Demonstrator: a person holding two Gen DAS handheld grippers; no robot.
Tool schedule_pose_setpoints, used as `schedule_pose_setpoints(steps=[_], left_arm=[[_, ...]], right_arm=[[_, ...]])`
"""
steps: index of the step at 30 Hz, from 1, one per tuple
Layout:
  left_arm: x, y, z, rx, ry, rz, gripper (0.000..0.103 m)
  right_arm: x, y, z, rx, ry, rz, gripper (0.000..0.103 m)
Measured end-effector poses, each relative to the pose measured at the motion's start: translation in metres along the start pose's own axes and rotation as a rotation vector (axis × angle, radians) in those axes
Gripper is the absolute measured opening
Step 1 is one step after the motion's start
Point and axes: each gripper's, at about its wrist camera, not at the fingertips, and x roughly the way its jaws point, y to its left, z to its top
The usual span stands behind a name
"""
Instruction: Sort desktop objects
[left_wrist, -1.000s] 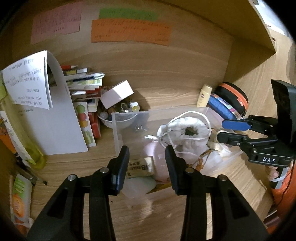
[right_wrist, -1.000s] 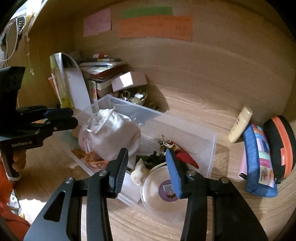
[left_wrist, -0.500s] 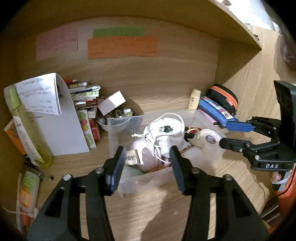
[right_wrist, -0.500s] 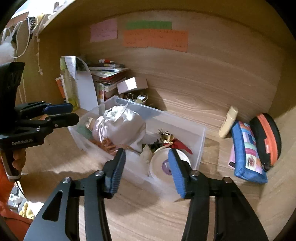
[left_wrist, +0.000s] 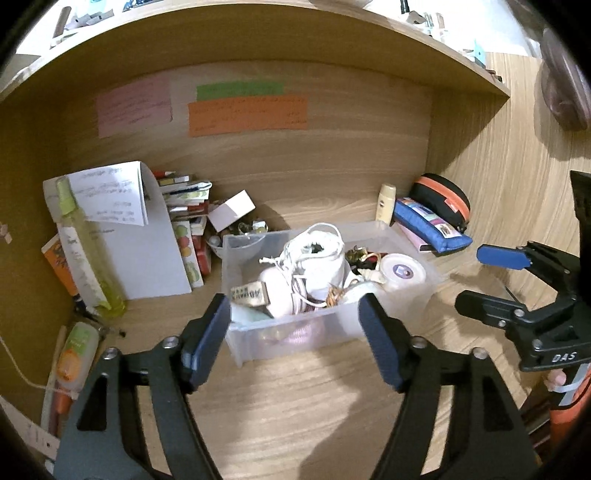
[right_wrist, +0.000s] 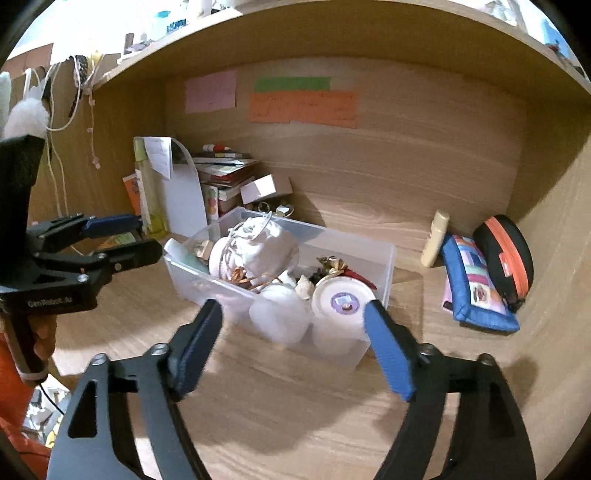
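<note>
A clear plastic bin (left_wrist: 280, 343) (right_wrist: 384, 258) stands on the wooden desk, filled with a white drawstring pouch (left_wrist: 317, 258) (right_wrist: 266, 240), a round white lidded tub (left_wrist: 400, 271) (right_wrist: 341, 301), a pink item and small trinkets. My left gripper (left_wrist: 295, 339) is open and empty, just in front of the bin's near wall. My right gripper (right_wrist: 295, 347) is open and empty, in front of the bin's right end. Each gripper shows in the other's view: the right one (left_wrist: 487, 280), the left one (right_wrist: 125, 236).
A blue pencil case (right_wrist: 476, 288), a black and orange case (right_wrist: 506, 251) and a cream tube (right_wrist: 434, 238) lie at the right. A white folder (left_wrist: 147, 258), stacked books, a small white box (left_wrist: 232, 214), a green bottle (left_wrist: 88, 251) and a clear bowl stand at the left.
Both grippers have pulled back from the bin and opened wider. The bin now lies beyond the fingertips instead of under them.
</note>
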Motion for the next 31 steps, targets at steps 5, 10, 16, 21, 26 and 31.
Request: schedule_pose_setpoints(steps=[5,10,16,21,26,31], left_arm=[[-0.014,-0.007,-0.008,-0.018,-0.032,0.035,0.082],[-0.015,-0.012,-0.014,-0.034,-0.036,0.043,0.092],[-0.016,-0.019,-0.019,-0.043,-0.069,0.077,0.092],[-0.012,-0.028,-0.023,-0.016,-0.068,0.06,0.092],[-0.007,-0.034,-0.026,-0.004,-0.078,0.026,0.092],[-0.003,-0.035,-0.025,-0.014,-0.068,0.023,0.092]], right_arm=[[-0.014,0.005,-0.008,-0.011,-0.003,-0.011,0.081],[-0.027,0.009,-0.017,-0.008,-0.019,-0.024,0.081],[-0.034,0.006,-0.027,0.015,-0.034,-0.025,0.084],[-0.029,-0.003,-0.027,0.036,-0.018,-0.023,0.084],[-0.023,-0.009,-0.021,0.044,-0.014,-0.02,0.084],[-0.013,-0.012,-0.019,0.047,0.009,-0.014,0.084]])
